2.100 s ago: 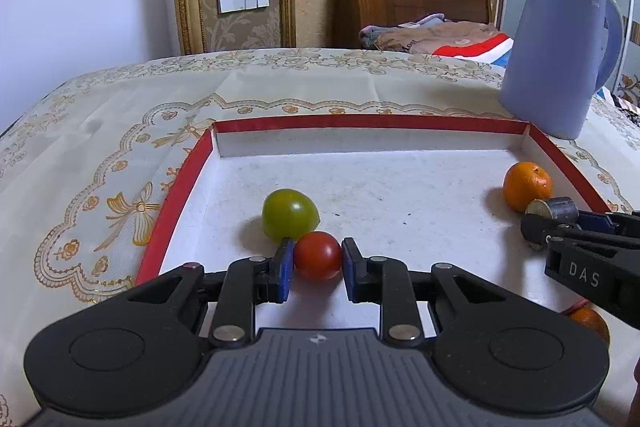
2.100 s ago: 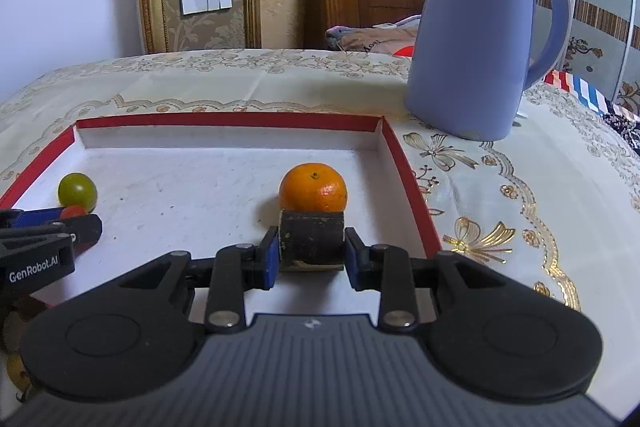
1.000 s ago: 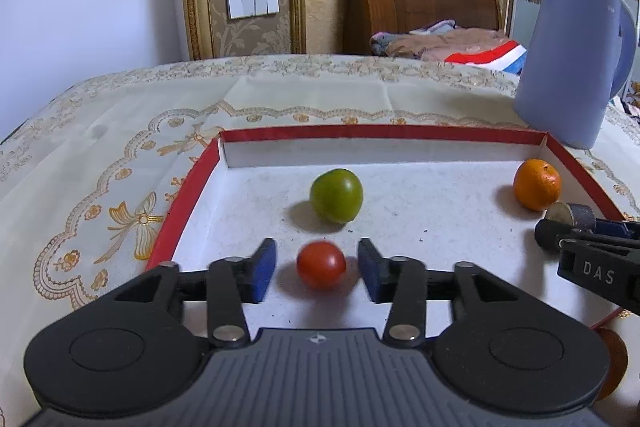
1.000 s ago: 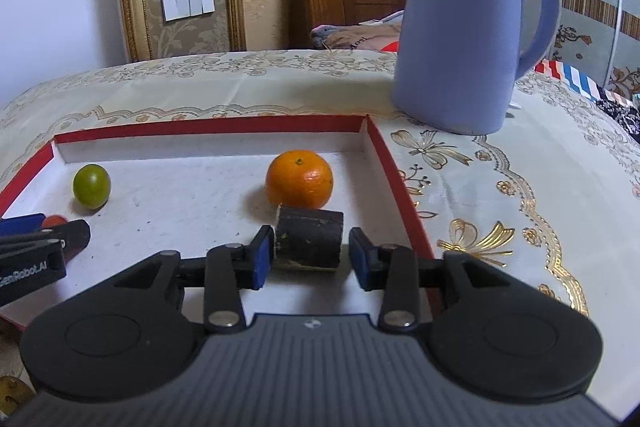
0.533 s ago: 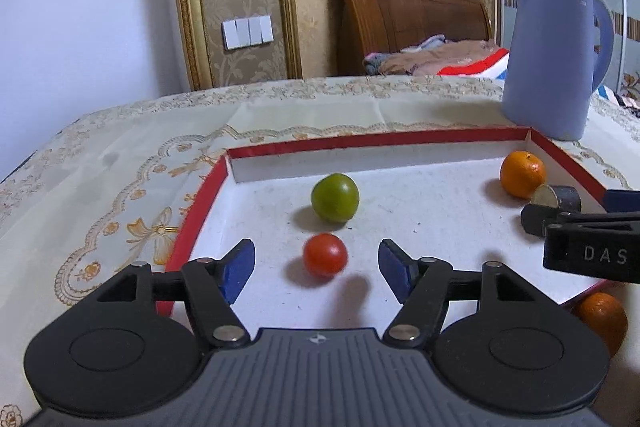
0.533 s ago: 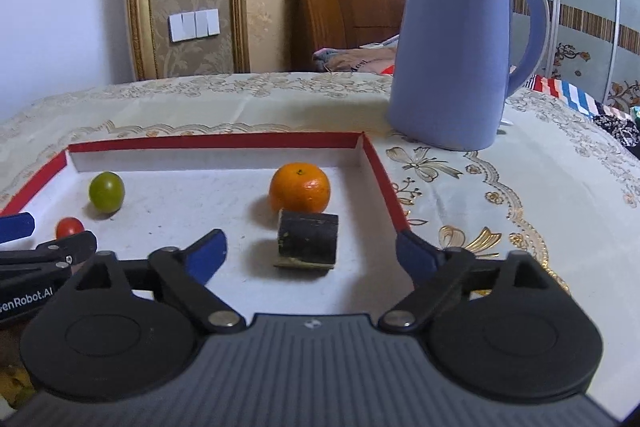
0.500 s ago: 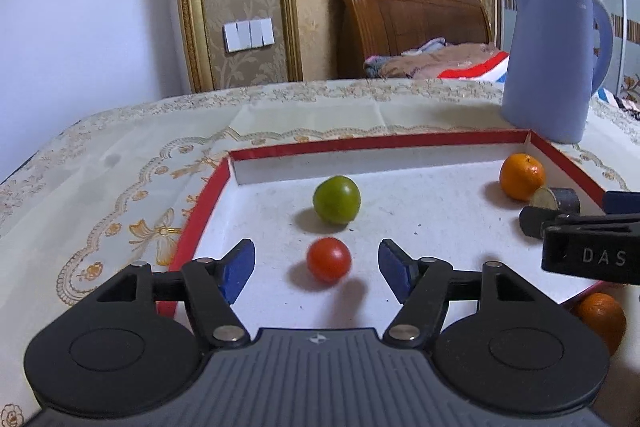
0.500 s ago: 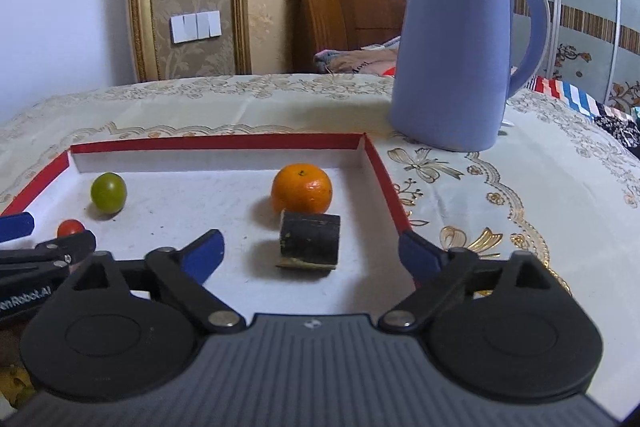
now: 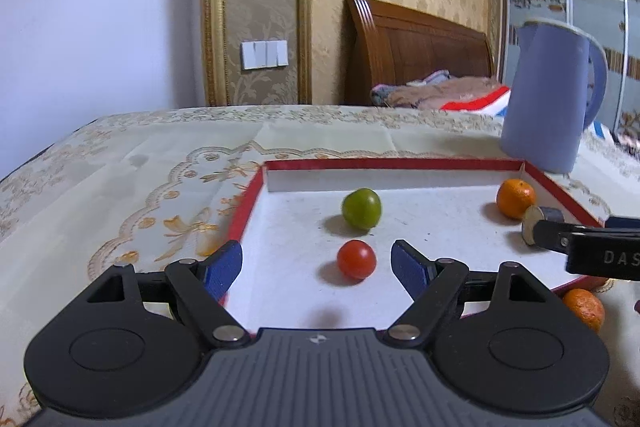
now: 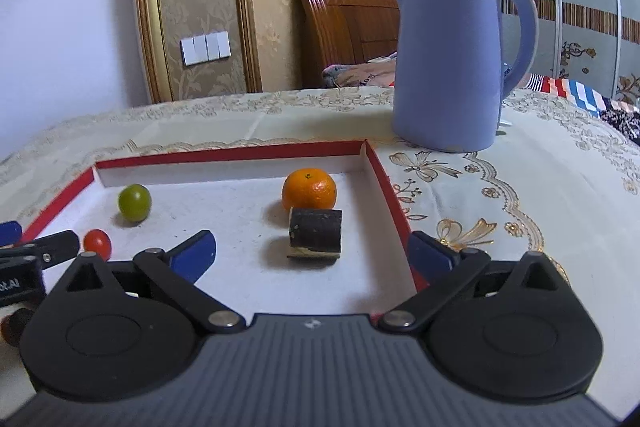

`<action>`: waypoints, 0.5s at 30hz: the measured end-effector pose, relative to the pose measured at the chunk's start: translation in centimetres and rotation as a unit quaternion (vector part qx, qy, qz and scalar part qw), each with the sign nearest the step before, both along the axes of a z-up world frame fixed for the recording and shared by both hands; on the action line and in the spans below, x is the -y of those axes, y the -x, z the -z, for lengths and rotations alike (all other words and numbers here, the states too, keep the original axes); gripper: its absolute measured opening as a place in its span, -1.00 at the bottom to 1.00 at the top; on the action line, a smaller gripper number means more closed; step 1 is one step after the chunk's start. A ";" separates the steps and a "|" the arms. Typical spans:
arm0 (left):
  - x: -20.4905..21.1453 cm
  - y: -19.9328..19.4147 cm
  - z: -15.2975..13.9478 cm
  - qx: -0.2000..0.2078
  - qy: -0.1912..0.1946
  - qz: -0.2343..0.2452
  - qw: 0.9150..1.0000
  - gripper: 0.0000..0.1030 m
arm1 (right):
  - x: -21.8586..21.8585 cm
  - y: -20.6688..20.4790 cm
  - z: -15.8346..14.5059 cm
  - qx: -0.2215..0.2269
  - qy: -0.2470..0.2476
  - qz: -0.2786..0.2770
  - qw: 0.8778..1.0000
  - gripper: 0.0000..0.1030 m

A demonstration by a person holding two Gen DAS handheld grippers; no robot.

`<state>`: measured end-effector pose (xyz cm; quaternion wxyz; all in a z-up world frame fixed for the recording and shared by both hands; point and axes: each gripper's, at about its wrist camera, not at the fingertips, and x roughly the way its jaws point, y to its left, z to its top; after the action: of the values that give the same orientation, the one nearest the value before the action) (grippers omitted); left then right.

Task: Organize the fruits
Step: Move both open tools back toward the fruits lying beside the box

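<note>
A red-rimmed white tray (image 9: 248,203) (image 10: 384,183) lies on the table. In it are a green fruit (image 9: 361,208) (image 10: 134,202), a red tomato (image 9: 356,259) (image 10: 97,242), an orange (image 9: 515,198) (image 10: 309,189) and a dark cylindrical piece (image 9: 540,219) (image 10: 315,233). My left gripper (image 9: 318,269) is open and empty, with the tomato just beyond its fingers. My right gripper (image 10: 312,253) is open wide and empty, with the dark piece in front of it.
A blue kettle (image 9: 548,115) (image 10: 452,59) stands behind the tray's right corner. Another orange (image 9: 584,309) lies outside the tray near its front right edge. A patterned cloth covers the table. A wooden headboard and a wall stand behind.
Both grippers let go and opened, leaving the tomato and the dark piece in the tray. Both have since drawn back and up from the tray.
</note>
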<state>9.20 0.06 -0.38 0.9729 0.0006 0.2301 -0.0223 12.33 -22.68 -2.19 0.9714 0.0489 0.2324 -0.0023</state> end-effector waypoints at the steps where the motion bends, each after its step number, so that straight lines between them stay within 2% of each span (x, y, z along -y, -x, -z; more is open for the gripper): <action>1: -0.4 0.2 -0.1 -0.001 0.007 -0.002 1.000 0.59 | 0.0 0.3 0.0 0.005 0.006 0.011 1.000 1.00; 5: -1.7 1.1 -0.1 -0.008 0.027 0.000 1.000 0.59 | 0.9 1.4 -0.4 0.021 0.000 0.036 0.999 1.00; 10: -2.2 2.4 0.1 -0.012 0.029 0.012 0.999 0.59 | 2.6 2.0 0.2 -0.011 -0.039 0.040 0.998 1.00; 15: -2.8 3.5 0.3 -0.010 0.034 0.022 0.999 0.59 | 3.1 2.3 0.4 -0.015 -0.051 0.044 0.998 1.00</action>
<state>5.66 2.90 -0.66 0.9693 -0.0276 0.2390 -0.0517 9.99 -25.75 -2.61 0.9631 0.1082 0.2440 -0.0342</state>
